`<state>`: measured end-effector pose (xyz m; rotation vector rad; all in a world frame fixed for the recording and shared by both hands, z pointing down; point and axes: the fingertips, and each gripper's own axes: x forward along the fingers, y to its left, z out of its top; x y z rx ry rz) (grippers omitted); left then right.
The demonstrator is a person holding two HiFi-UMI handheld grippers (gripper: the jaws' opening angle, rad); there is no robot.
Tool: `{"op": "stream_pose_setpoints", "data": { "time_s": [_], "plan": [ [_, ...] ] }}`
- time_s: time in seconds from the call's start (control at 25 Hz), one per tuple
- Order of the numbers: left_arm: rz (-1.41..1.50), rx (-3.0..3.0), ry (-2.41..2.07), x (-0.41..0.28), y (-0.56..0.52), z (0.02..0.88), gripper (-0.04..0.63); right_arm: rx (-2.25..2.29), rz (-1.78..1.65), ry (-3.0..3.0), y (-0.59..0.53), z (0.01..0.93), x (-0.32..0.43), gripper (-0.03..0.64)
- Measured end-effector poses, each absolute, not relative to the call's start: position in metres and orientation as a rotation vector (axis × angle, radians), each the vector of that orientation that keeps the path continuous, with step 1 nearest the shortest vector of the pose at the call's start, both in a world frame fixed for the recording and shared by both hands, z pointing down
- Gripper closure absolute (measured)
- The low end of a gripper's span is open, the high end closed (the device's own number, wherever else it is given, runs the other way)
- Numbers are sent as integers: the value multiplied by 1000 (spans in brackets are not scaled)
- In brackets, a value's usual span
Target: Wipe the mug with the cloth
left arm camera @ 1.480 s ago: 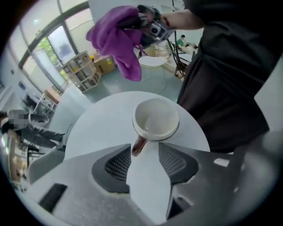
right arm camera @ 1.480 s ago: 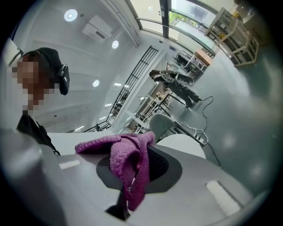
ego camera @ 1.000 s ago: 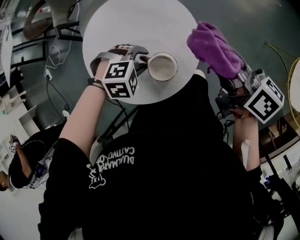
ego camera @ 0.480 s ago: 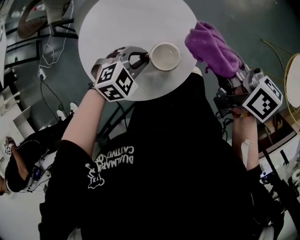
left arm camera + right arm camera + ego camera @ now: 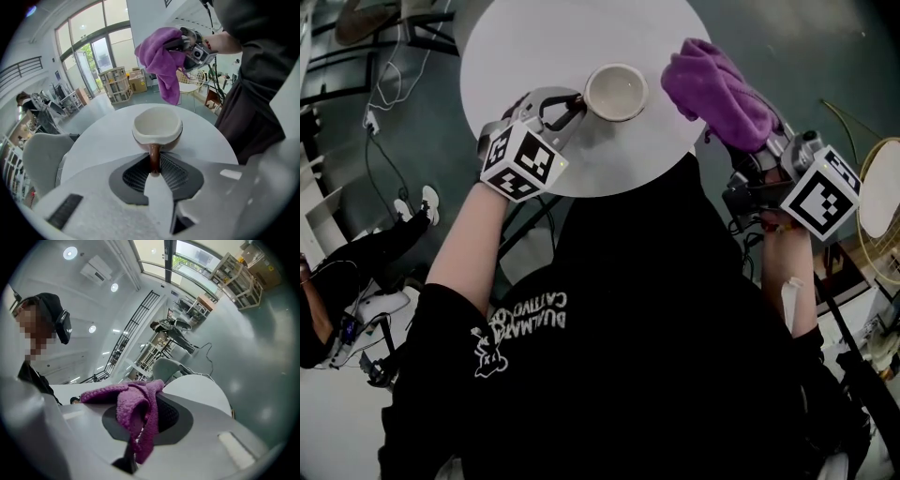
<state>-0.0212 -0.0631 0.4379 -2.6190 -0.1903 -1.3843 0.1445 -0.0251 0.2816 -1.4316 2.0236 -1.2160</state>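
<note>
A mug (image 5: 616,91), white inside and brown outside, stands on the round white table (image 5: 581,28). My left gripper (image 5: 572,101) is shut on its brown handle (image 5: 154,157); in the left gripper view both pads press the handle, and the mug (image 5: 157,127) sits just ahead of the jaws. My right gripper (image 5: 759,141) is shut on a purple cloth (image 5: 717,94), held in the air over the table's right edge, right of the mug. In the right gripper view the cloth (image 5: 138,411) hangs bunched between the jaws and hides the pads.
A grey chair (image 5: 42,154) stands beyond the table. Cables (image 5: 380,84) lie on the floor at the left, where another person (image 5: 337,309) sits. A round yellow-rimmed thing (image 5: 881,206) is at the right edge. Shelving (image 5: 117,84) stands by the windows.
The left gripper's jaws have closed on the mug's handle. The mug and left gripper sit a little higher in the head view. The right gripper with the cloth has barely moved.
</note>
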Motion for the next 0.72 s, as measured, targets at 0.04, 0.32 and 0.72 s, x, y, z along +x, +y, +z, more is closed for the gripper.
{"op": "stream_pose_setpoints", "data": {
  "time_s": [0.04,0.32,0.72],
  "plan": [
    [-1378,-2638,-159,-23,-63,437,523,-1418,-1222,2039,-28,281,142,574],
    [-1343,-2775,83,-46,-86,429,525,-1348,-1274,2117,-56,282,116,574],
    [-1374,-2838,293,-66,-99,430,523,-1289,-1363,2161,-69,303,98,574]
  ]
}}
